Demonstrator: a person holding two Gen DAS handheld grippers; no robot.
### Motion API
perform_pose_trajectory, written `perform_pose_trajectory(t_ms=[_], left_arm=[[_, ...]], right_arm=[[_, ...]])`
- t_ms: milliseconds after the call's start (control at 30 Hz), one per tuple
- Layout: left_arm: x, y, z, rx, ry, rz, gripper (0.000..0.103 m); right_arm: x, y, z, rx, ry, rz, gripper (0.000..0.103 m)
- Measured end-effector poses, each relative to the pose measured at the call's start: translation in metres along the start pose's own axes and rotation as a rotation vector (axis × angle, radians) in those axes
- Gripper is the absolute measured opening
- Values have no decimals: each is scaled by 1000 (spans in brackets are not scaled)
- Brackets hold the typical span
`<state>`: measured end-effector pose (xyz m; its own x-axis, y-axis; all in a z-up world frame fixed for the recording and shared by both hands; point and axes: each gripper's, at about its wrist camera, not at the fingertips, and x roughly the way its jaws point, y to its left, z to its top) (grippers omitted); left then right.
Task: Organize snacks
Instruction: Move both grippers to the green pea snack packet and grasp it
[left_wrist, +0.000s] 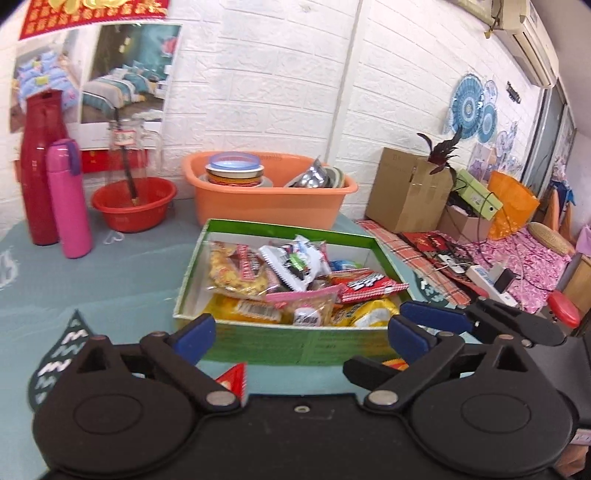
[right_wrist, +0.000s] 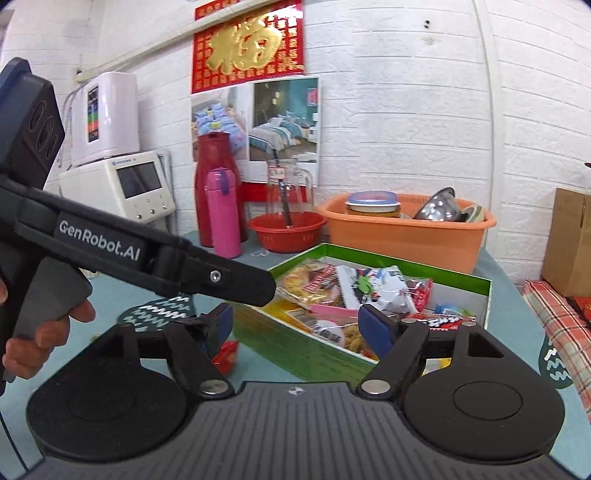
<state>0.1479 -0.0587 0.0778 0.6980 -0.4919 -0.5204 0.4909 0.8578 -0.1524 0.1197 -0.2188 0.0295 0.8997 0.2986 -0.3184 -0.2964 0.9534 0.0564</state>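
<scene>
Flanking green box, orange tub behind

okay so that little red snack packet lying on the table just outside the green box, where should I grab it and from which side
Judging from both views, grip the red packet by its raised pointed end, coming down from above. It lies loose on the table, beside the green box, not inside it. The left gripper is open and nearest; most of the packet is hidden behind the gripper bodies.

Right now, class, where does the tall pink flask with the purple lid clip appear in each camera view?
Left wrist: the tall pink flask stands at far left, beside the dark red jug.
Right wrist: left of centre, before that jug.
Shared landmark: the green-rimmed snack box.
</scene>
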Motion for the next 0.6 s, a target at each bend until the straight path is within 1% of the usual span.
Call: perform_pose_trajectory(t_ms=[167,300,500,600], left_arm=[[-32,18,-18,-23,-10,47,103],[-54,44,-35,-49,-4,92,103],[-82,105,-63,-116,25,215,103],[-85,133,-75,-176,48,226,103]], right_arm=[[-6,24,0,-8,15,56,103],[1,48,-10,-35,58,109,103],[17,78,-22,-60,130,164,103],[26,90,-24,-46,154,201,103]])
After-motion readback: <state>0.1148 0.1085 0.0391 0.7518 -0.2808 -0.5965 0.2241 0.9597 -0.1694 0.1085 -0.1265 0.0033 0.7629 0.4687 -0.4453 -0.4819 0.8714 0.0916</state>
